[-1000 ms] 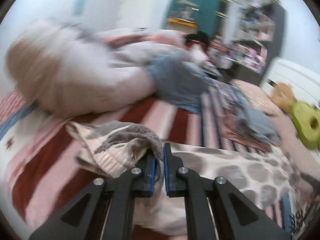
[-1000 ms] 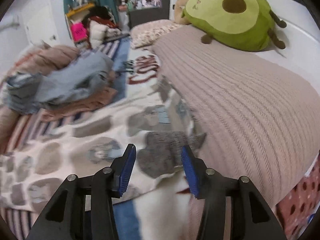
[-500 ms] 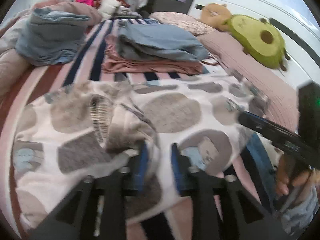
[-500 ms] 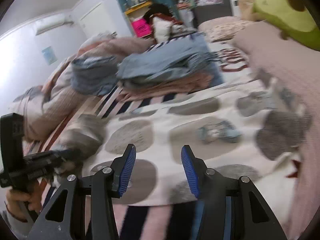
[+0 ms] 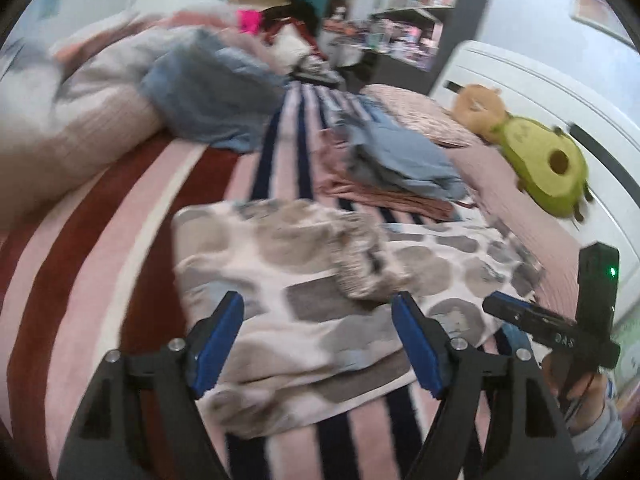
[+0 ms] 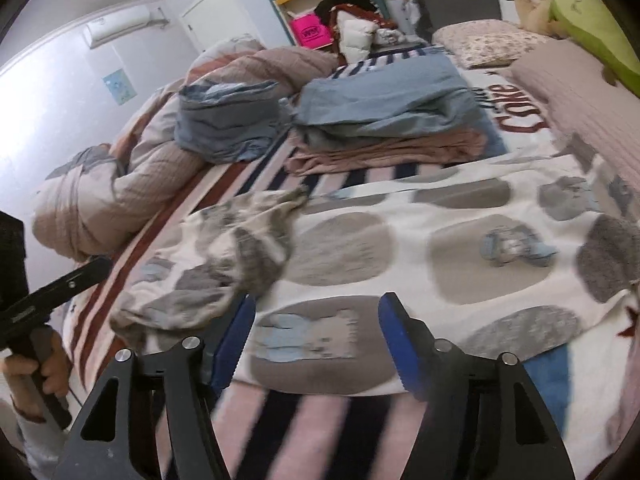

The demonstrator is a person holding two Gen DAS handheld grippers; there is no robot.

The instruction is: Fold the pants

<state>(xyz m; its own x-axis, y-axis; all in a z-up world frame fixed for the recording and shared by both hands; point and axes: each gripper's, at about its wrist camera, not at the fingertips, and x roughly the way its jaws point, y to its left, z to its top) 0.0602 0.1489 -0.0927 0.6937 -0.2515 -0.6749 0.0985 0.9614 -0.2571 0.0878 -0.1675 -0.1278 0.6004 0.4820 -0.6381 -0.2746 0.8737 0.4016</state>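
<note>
The pants (image 5: 312,292) are white fleece with grey blotches, spread across the striped bed. One end lies folded over in a crumpled heap (image 5: 360,260), also seen in the right wrist view (image 6: 224,264) on the left part of the pants (image 6: 440,256). My left gripper (image 5: 318,344) is open and empty, just above the near edge of the pants. My right gripper (image 6: 316,340) is open and empty over the near edge. Its body also shows at the right of the left wrist view (image 5: 560,320).
A stack of folded blue and pink clothes (image 6: 384,120) lies behind the pants. A blue heap (image 6: 228,120) rests on a rolled duvet (image 6: 120,188) at the left. An avocado plush (image 5: 548,164) and a ribbed pink blanket (image 6: 580,92) are at the right.
My left gripper let go of the pants' end and opened wide; the end now lies folded over on the pants. Both grippers pulled back toward the near edge.
</note>
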